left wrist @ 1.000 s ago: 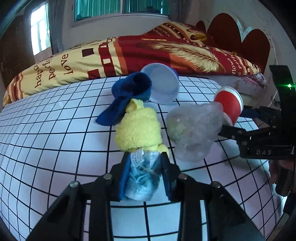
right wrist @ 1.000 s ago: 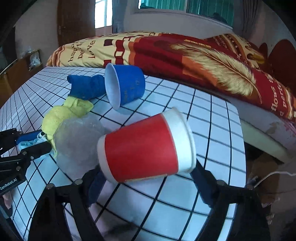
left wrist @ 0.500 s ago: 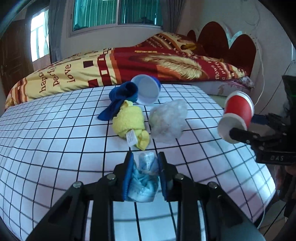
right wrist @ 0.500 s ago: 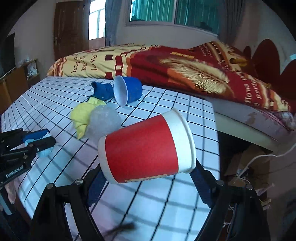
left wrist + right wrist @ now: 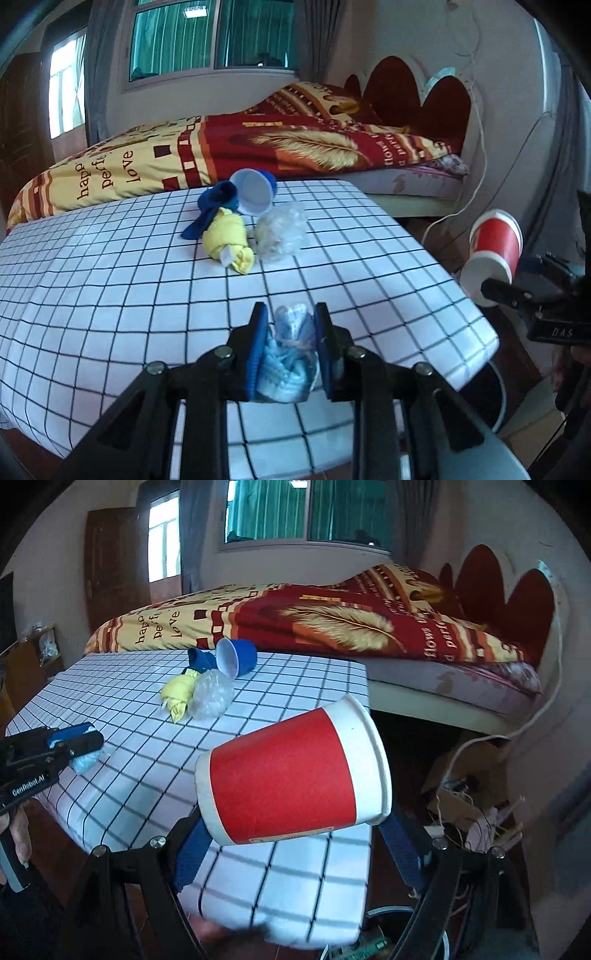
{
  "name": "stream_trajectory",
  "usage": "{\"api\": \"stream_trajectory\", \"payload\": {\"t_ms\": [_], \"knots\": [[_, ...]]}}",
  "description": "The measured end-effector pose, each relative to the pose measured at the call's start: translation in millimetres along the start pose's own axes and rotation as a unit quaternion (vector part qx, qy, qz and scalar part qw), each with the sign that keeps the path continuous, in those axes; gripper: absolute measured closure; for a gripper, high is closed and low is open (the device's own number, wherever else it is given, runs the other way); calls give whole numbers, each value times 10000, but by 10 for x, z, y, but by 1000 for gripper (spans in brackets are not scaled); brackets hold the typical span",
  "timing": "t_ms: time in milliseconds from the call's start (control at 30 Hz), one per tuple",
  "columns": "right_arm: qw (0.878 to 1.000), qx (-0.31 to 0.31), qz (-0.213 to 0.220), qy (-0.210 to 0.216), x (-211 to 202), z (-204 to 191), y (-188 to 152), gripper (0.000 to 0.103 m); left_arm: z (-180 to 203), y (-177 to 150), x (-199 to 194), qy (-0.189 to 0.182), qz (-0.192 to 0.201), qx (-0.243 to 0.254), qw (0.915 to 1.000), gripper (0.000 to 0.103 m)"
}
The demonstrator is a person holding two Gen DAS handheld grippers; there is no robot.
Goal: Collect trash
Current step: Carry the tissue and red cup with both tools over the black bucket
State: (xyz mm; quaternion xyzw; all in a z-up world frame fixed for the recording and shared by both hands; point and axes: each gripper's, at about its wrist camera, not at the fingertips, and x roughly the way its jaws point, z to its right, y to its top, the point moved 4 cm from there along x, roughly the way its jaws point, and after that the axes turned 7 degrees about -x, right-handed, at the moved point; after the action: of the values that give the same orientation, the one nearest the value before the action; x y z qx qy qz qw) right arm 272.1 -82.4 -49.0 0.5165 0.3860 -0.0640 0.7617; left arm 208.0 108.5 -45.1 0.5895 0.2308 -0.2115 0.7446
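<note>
I see a red paper cup (image 5: 291,775) with white rims, and a pale blue crumpled wad (image 5: 290,360) between blue pads. The worktop (image 5: 110,280) is white with a black grid. On its far side lie a blue cup (image 5: 255,190), white inside, a dark blue cloth (image 5: 210,206), a yellow cloth (image 5: 227,240) and a clear wrap (image 5: 282,232). The bed cover (image 5: 332,624) is red and yellow with a feather print.
</note>
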Motion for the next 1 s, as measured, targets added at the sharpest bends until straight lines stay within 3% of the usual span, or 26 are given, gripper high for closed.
{"api": "stream_trajectory", "payload": {"t_ms": [333, 567, 1000], "knots": [[9987, 364, -94, -340, -531, 235, -518, 17, 470, -218, -204, -541, -2, 224, 9983, 83], [9960, 627, -220, -595, -748, 532, -873, 17, 868, -276, -85, -944, -98, 385, 9947, 87], [9882, 1061, -543, -961, -1049, 984, -1565, 17, 1936, -686, -85, -1912, -466, 1119, 9740, 87]]}}
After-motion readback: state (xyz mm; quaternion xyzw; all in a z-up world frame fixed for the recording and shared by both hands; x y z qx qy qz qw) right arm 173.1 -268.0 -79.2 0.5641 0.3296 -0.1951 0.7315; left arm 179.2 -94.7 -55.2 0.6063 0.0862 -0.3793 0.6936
